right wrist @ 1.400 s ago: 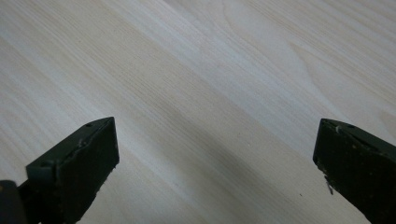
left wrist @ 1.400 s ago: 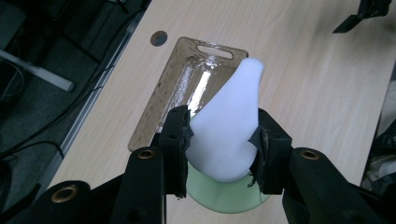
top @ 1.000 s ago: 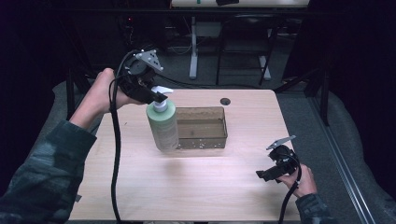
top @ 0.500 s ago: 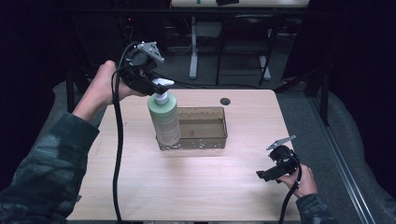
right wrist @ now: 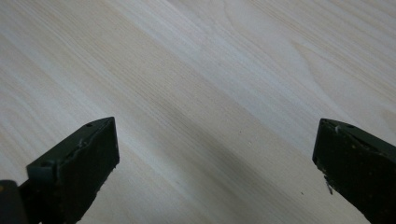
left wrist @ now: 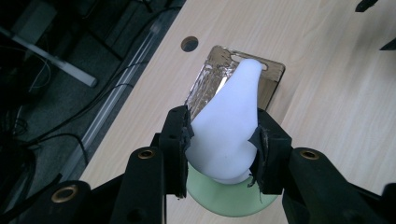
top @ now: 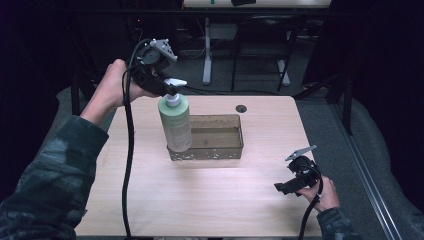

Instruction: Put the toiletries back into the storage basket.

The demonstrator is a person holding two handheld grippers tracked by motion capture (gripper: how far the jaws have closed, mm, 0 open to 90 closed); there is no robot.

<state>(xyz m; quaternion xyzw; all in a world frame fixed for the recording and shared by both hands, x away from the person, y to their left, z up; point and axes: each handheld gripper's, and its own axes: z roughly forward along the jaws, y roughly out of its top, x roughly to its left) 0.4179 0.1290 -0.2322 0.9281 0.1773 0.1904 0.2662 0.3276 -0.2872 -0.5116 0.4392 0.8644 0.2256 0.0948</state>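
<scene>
A pale green pump bottle [top: 175, 122] with a white pump head [left wrist: 231, 123] hangs upright over the left end of a brown see-through tray [top: 235, 150]. My left gripper [top: 167, 87] is shut on the pump head, one black jaw on each side, and the bottle's green shoulder [left wrist: 224, 198] shows below the jaws. The bottle's bottom looks level with the tray's front rim; whether it touches I cannot tell. My right gripper [top: 285, 187] rests low over the table's front right part, open, with bare wood [right wrist: 210, 107] between its jaws.
The light wooden table [top: 150, 200] has a round cable hole [top: 241, 108] behind the tray. A black cable [top: 129, 165] trails from the left gripper down over the table's left side. Dark floor and desk legs lie beyond the far edge.
The left gripper has carried the bottle a little up and toward the far side, and the bottle now stands more upright at the tray's left end. The right gripper has stayed put.
</scene>
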